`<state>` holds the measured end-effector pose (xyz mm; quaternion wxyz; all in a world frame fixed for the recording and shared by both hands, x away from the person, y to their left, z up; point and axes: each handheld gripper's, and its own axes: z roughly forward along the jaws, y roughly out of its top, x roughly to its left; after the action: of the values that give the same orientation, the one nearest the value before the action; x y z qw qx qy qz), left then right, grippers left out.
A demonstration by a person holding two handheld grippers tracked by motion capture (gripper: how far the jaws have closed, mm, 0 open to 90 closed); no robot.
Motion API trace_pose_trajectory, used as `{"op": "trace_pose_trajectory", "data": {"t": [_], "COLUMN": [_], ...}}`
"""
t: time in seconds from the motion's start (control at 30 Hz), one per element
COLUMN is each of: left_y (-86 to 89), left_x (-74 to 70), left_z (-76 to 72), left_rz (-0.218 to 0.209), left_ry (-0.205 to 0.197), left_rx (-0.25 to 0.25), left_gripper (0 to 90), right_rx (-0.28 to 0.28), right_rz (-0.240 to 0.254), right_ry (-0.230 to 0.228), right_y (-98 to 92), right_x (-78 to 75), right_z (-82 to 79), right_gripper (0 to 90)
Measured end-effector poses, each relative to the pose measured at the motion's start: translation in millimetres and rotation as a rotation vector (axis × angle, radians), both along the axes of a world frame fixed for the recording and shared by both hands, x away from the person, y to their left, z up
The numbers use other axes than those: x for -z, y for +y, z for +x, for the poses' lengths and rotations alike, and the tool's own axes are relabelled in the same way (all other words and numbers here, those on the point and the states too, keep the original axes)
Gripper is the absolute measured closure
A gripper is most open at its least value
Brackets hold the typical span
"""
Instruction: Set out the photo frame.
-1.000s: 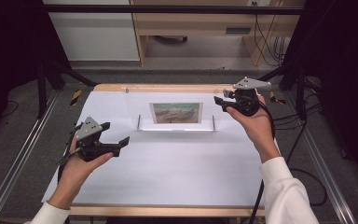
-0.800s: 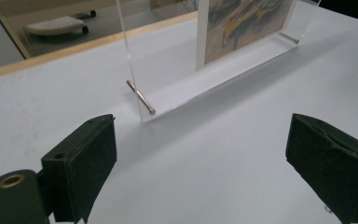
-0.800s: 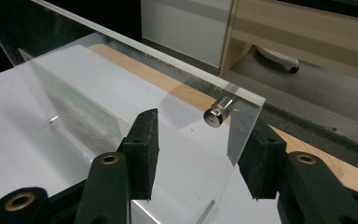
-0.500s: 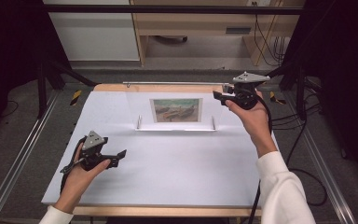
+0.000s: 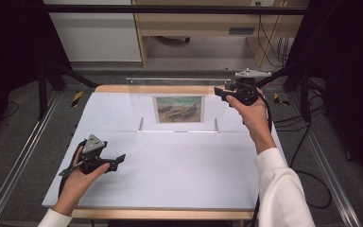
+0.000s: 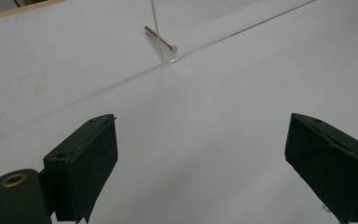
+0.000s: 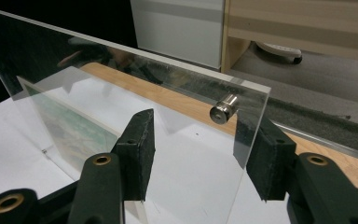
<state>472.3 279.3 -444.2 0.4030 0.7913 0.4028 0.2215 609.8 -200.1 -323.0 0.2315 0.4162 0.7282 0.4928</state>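
The clear acrylic picture frame (image 5: 179,106) is standing upright at the far middle of the white tabletop (image 5: 170,175), a boat picture (image 5: 178,109) inside it. Its upper right corner is being straddled by the right hand-held gripper (image 5: 221,92), whose jaws have just been opening, the pads not seen to be pressing the pane. The left hand-held gripper (image 5: 118,160), lowered since a second ago, is being held wide open and empty near the tabletop's front left.

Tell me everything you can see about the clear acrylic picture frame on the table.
The clear acrylic frame stands upright near the far edge of the white table. It sandwiches a greenish painted print and has silver metal pegs at its corners. The right gripper straddles its upper corner, jaws just opening, pads apparently not pressing it.
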Motion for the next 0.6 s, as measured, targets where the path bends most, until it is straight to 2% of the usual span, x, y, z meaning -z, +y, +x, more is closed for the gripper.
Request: {"op": "trace_pose_trajectory", "data": {"t": [0.37, 0.5, 0.6], "left_y": [1.2, 0.6, -0.1], "left_x": [0.8, 1.8, 1.9], "left_z": [-0.1, -1.3, -3.3], "left_rz": [0.001, 0.012, 0.034], "left_ry": [0.004, 0.001, -0.005], "left_rx": [0.0, -0.001, 0.0], "left_gripper": [9.6, 9.7, 9.6], "right_rx": [0.019, 0.019, 0.038], "right_rz": [0.022, 0.015, 0.001], "right_ry": [0.023, 0.035, 0.02], "right_y": [3.2, 3.9, 1.6], "right_x": [2.0, 3.2, 5.4], "right_z": [9.5, 9.7, 3.9], "right_gripper": [41.9, 32.0, 22.8]}}
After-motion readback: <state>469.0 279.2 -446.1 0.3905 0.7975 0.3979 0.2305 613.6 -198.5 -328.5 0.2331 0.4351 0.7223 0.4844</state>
